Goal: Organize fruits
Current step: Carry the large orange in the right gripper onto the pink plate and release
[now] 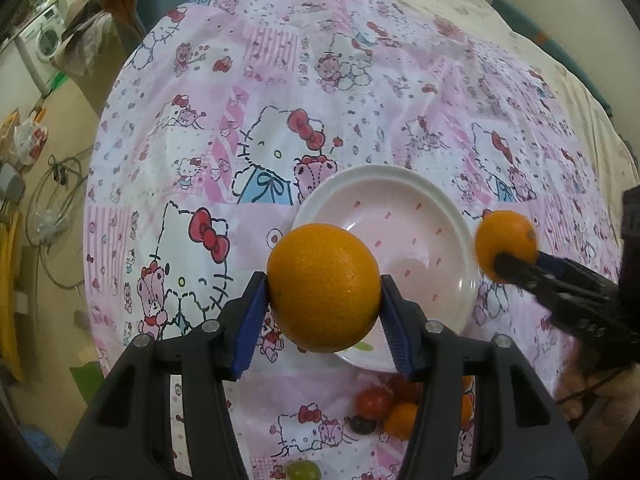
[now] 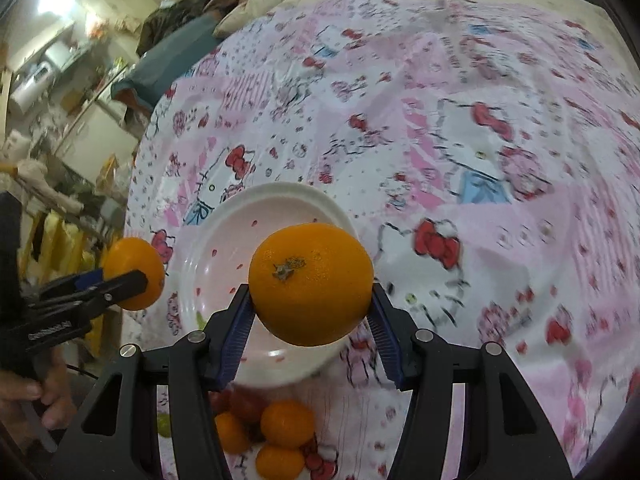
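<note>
1. Your left claw (image 1: 324, 292) is clamped on a large round orange fruit (image 1: 323, 287), its blue ribbed pads pressing the fruit's two sides. The fruit sits right at the fingertips, above the near left rim of the shallow white plate with small red marks (image 1: 404, 240).
2. Your right claw (image 2: 311, 294) grips a second round orange with a rough stem scar on top (image 2: 311, 283), pads on both flanks. This orange hangs over the near right rim of that plate (image 2: 224, 240).
3. Both claws tilt steeply down toward the bed, which is covered by a pink and white cartoon-cat printed cloth (image 1: 280, 92).
4. In the left wrist view your right claw comes in from the right edge, its orange just beside the plate's right rim. In the right wrist view your left claw comes in from the left edge, with your hand (image 2: 28, 396) around its handle.
5. The plate lies on the cloth near the bed's near edge and holds no fruit.
6. A heap of small fruits (image 2: 280, 428), orange and red ones, lies on the cloth just nearer than the plate, behind the claw fingers; a green grape (image 1: 304, 470) lies closer still.
</note>
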A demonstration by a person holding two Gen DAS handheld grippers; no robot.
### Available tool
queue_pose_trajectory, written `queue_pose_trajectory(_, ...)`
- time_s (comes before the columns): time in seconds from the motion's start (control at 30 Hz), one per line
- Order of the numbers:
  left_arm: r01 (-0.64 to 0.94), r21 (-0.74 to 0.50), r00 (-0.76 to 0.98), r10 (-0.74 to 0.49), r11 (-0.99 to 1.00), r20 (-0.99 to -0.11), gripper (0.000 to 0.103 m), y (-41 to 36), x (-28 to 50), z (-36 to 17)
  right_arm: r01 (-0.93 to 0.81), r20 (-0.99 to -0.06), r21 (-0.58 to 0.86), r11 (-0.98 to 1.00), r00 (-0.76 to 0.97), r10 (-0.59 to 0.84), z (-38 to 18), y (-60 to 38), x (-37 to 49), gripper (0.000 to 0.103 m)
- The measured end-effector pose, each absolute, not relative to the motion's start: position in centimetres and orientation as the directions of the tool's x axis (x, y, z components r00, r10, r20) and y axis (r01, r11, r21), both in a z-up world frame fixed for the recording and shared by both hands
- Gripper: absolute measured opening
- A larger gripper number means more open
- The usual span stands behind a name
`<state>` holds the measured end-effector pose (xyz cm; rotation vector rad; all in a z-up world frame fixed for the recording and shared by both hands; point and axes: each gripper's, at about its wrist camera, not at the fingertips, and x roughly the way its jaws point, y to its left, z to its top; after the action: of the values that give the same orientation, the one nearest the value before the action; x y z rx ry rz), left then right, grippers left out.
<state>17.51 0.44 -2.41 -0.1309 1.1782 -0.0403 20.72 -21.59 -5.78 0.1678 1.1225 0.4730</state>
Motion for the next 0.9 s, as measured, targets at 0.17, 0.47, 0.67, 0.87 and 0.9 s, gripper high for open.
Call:
queue_pose_trajectory(0.17, -0.058, -0.128, 0.380, -0.096, 0.990, -0.920, 0.051, 1.0, 18.2, -2.5, -0.341, -0.858, 0.303, 0.890, 0.308, 0.411, -7.9, -18.7, 23.0, 0.059)
queue_pose_trajectory(0.47, -0.109, -0.129, 0.381, -0.078, 0.986, -0.921, 0.051, 2.5, 19.4, -2.7, -0.374, -0.875, 0.295, 0.879, 0.263, 0.406, -11.1, -16.5, 25.6, 0.059)
queue_pose_trajectory(0.67, -0.110, -0.137, 0.382, -0.085, 0.985, -0.920, 0.051, 2.1, 19.6, -2.7, -0.379, -0.871, 0.327, 0.866, 0.236, 0.431, -11.3, -16.9, 26.0, 0.061)
queue_pose_trajectory(0.87, -0.098, -0.129, 0.382, -0.083, 0.987, -0.920, 0.051, 1.4, 19.8, -2.9, -0.363, -0.863, 0.378, 0.852, 0.194, 0.466, -11.4, -17.6, 25.9, 0.069)
queue_pose_trajectory(0.9, -0.098, -0.126, 0.383, -0.079, 0.987, -0.920, 0.051, 1.4, 19.8, -2.9, -0.360, -0.861, 0.386, 0.850, 0.190, 0.471, -11.3, -17.8, 25.8, 0.070)
